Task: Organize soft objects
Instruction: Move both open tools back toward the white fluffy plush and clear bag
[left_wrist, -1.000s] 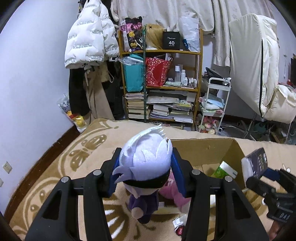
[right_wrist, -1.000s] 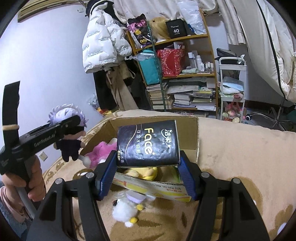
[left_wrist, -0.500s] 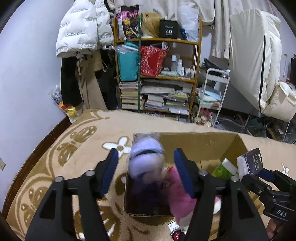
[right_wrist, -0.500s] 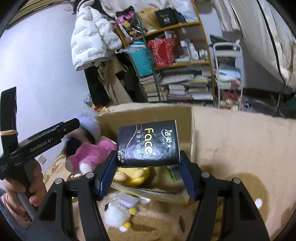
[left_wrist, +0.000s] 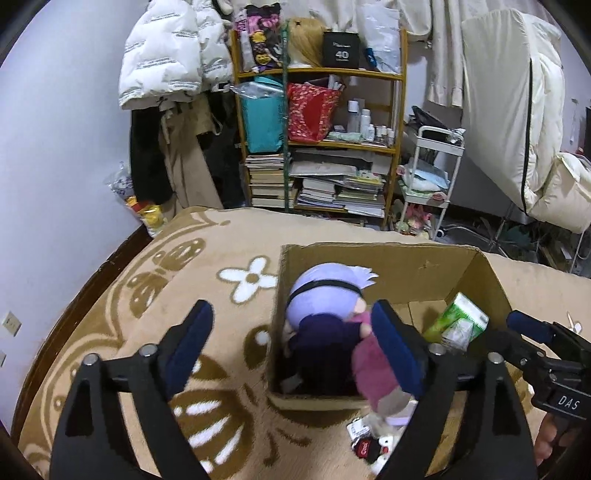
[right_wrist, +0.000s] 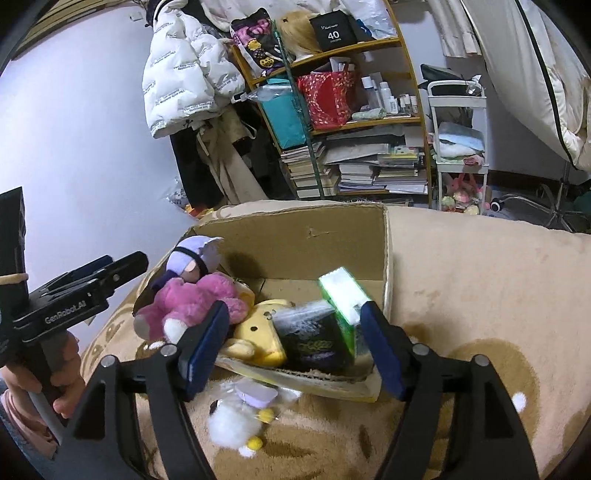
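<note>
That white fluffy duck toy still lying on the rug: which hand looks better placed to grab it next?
Probably the right. The white duck toy lies just under the right gripper, whose jaws are open and empty. The left gripper sits further off.

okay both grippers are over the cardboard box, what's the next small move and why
Probably lift the right gripper clear and aim for the white duck plush lying on the rug in front of the cardboard box. Both grippers' jaws have just been opening; the purple-haired doll and black tissue pack already lie inside.
</note>
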